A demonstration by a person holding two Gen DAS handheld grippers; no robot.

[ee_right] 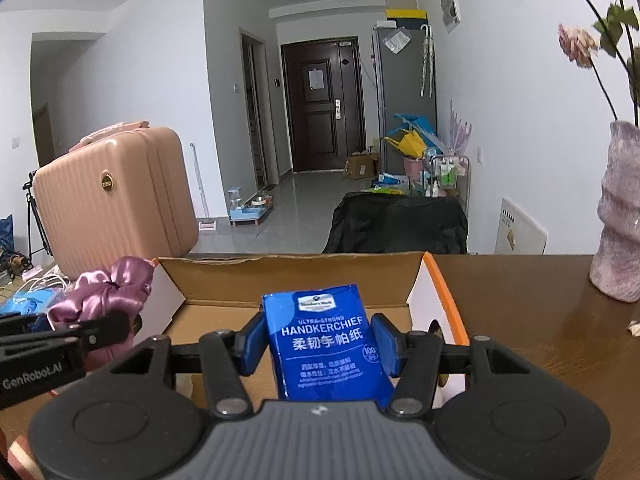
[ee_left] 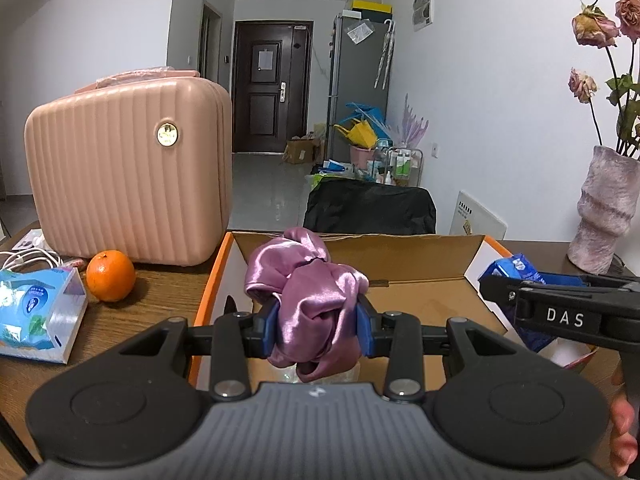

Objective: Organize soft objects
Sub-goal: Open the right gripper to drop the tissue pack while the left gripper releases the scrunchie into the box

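A: What was the left gripper holding?
B: It clenched a purple satin scrunchie over the open cardboard box. The right gripper squeezed a blue handkerchief tissue pack there too.

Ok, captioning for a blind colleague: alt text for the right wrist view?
The right gripper clamps a blue handkerchief pack above an open cardboard box on a wooden table. At left, the left gripper holds purple satin cloth beside a pink case.
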